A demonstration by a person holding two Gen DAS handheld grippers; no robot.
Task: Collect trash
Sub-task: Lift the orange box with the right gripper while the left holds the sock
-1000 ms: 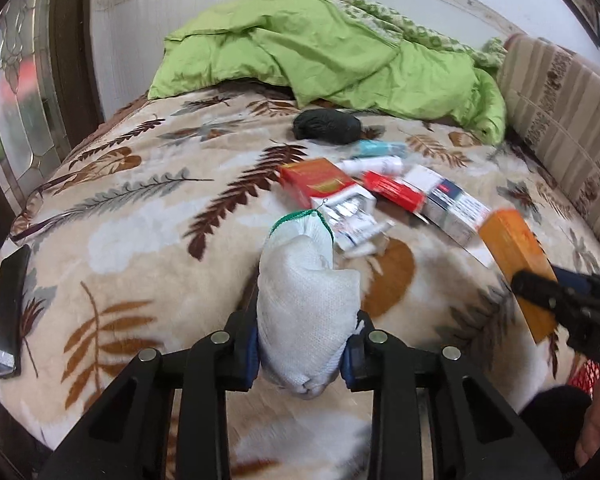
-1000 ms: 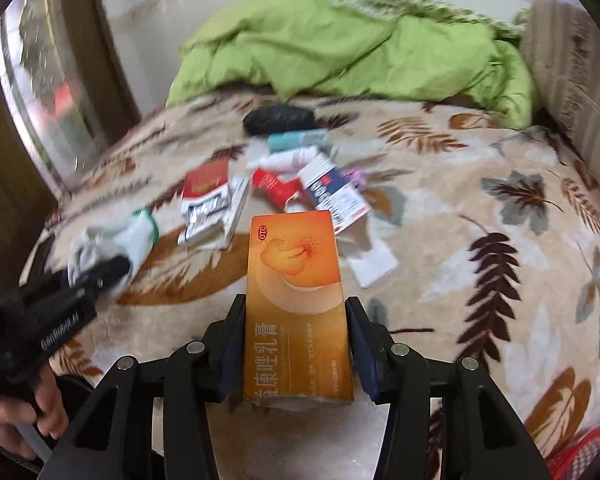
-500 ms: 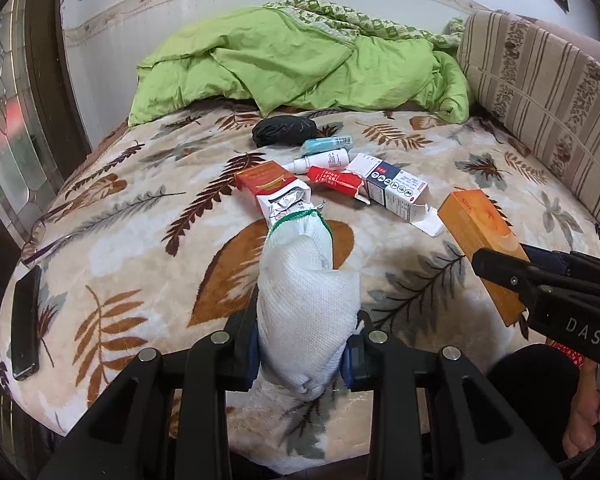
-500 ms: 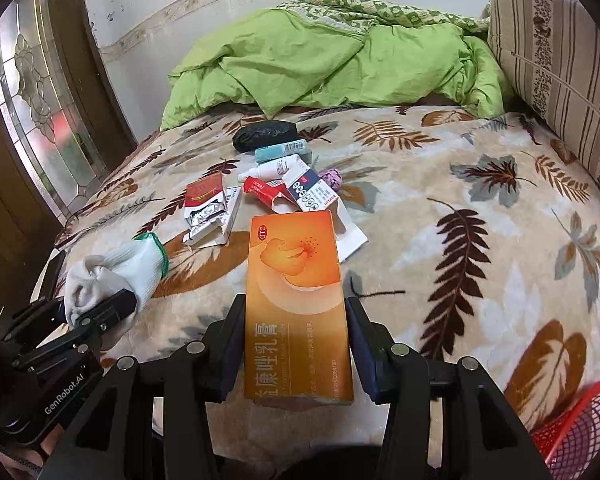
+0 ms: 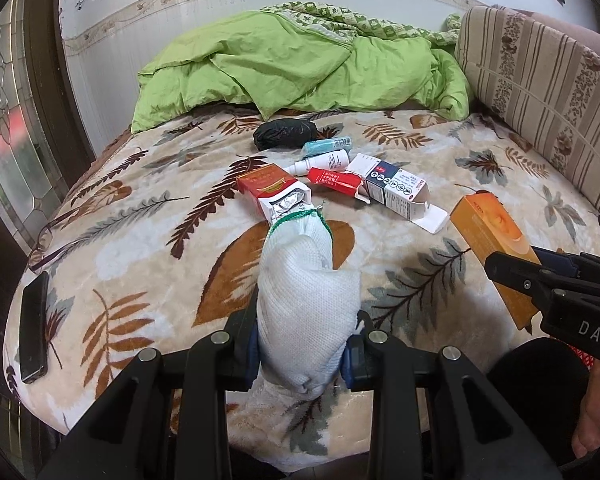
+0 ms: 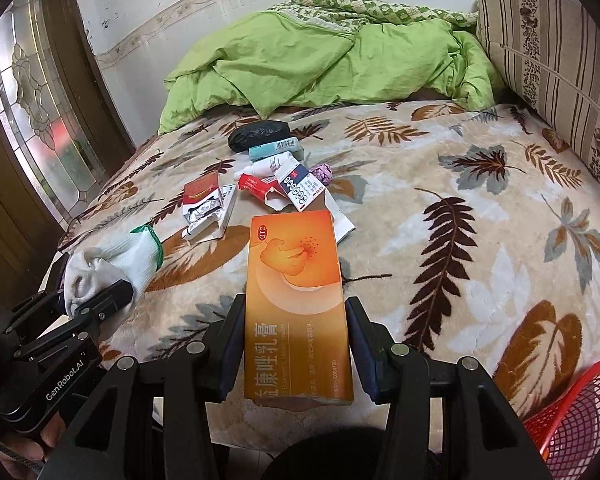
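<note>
Left claw [image 5: 303,338] grips a white knit glove [image 5: 306,300] — right claw [image 6: 296,346] clamps an orange ointment box [image 6: 296,300] — both above the bed [image 6: 460,240].

The red plastic mesh basket [image 6: 580,420] is cut off by the right wrist view's lower right corner. The small print on the blue-and-white cardboard medicine box [image 5: 396,190] is too small to read. The white knit glove [image 5: 306,308] hides the left tongs' [image 5: 306,354] inner pads.
</note>
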